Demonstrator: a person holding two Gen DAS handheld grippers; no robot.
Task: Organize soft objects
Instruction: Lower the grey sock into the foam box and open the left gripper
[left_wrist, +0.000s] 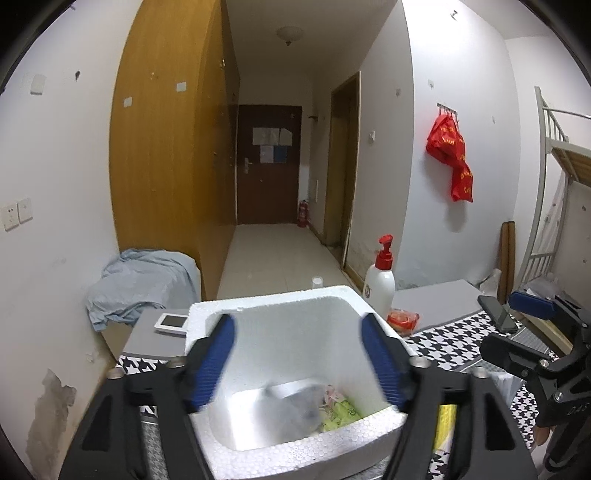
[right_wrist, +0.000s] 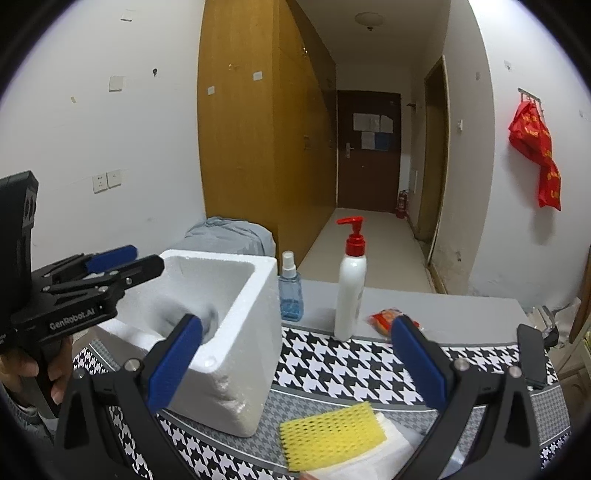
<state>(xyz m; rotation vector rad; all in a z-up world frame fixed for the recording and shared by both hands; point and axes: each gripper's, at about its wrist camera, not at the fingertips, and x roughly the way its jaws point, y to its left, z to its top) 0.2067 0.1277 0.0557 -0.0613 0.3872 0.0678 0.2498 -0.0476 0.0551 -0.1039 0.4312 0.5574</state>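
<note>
You held the left gripper (left_wrist: 297, 363) over the foam box (left_wrist: 236, 306) at the lower centre of its frame, fingers wide apart and empty — probably so anything let go would land inside, where a grey soft item (left_wrist: 299, 410) and a green packet (left_wrist: 338, 411) already lay. Your right gripper (right_wrist: 295, 363) hung equally spread above the yellow sponge (right_wrist: 330, 435) at the bottom of its frame, just beside the box — seemingly lined up to grasp it.
</note>
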